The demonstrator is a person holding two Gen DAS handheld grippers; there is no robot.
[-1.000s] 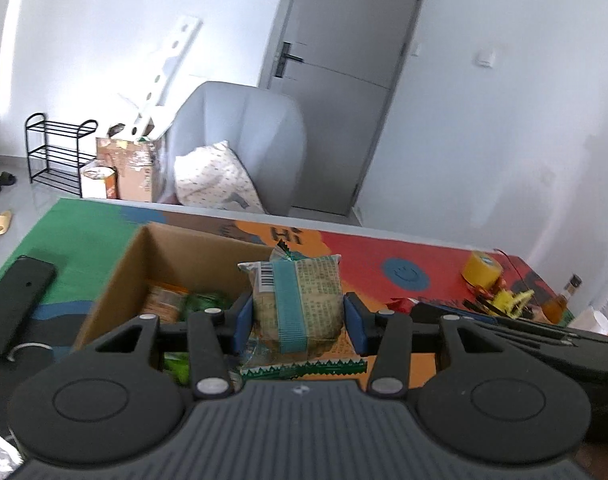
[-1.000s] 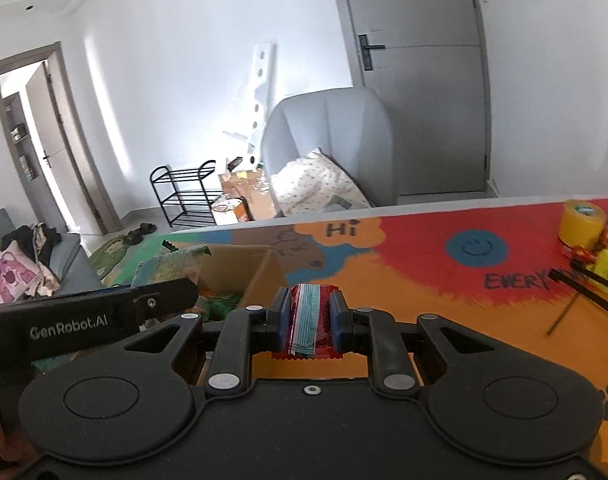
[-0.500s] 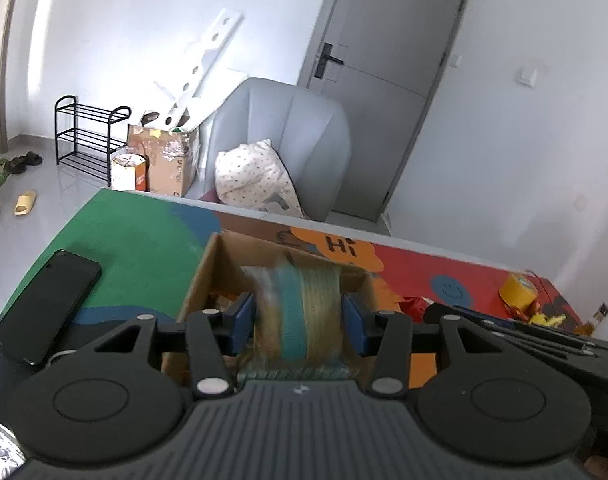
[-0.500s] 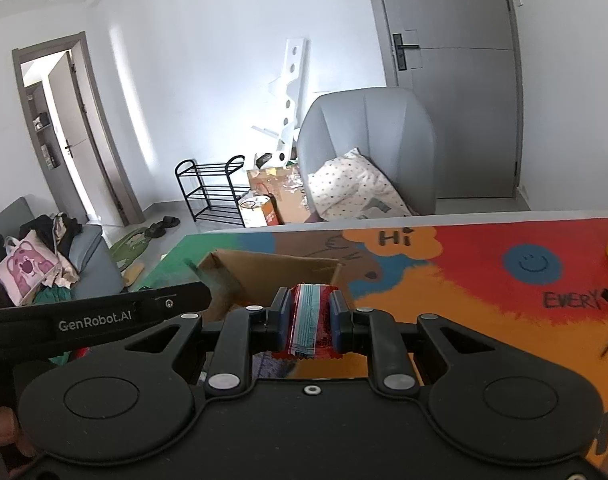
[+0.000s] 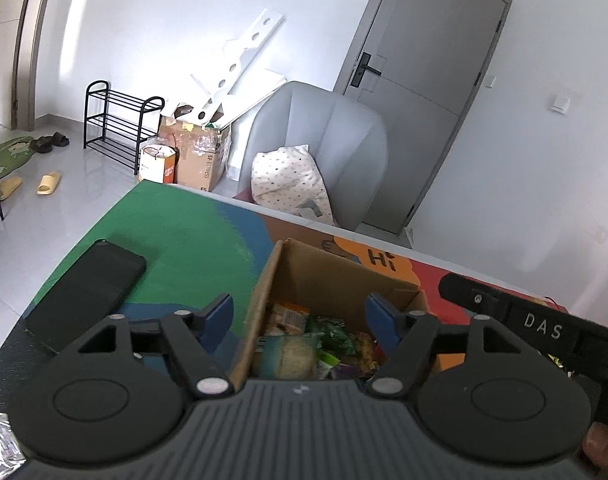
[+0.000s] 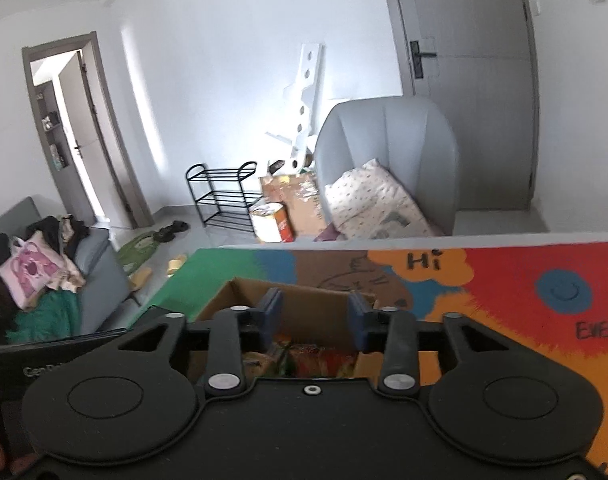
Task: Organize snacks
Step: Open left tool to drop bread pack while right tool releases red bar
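Note:
An open cardboard box (image 5: 324,276) stands on the colourful table mat and holds several snack packets (image 5: 328,340). A tan packet with a teal band (image 5: 287,356) lies in the box near its left wall. My left gripper (image 5: 299,314) is open and empty just above the box. The box also shows in the right wrist view (image 6: 304,308), with red and green packets (image 6: 308,360) inside. My right gripper (image 6: 314,316) is open and empty over the box.
A black phone (image 5: 87,292) lies on the green part of the mat (image 5: 183,240) left of the box. The right gripper's body (image 5: 544,332) reaches in at the right. A grey armchair (image 5: 320,148) with a pillow stands beyond the table's far edge.
Both grippers moved left over the box and opened. The tan teal-banded packet left my left gripper and the red striped packet left my right gripper; both now lie in the box.

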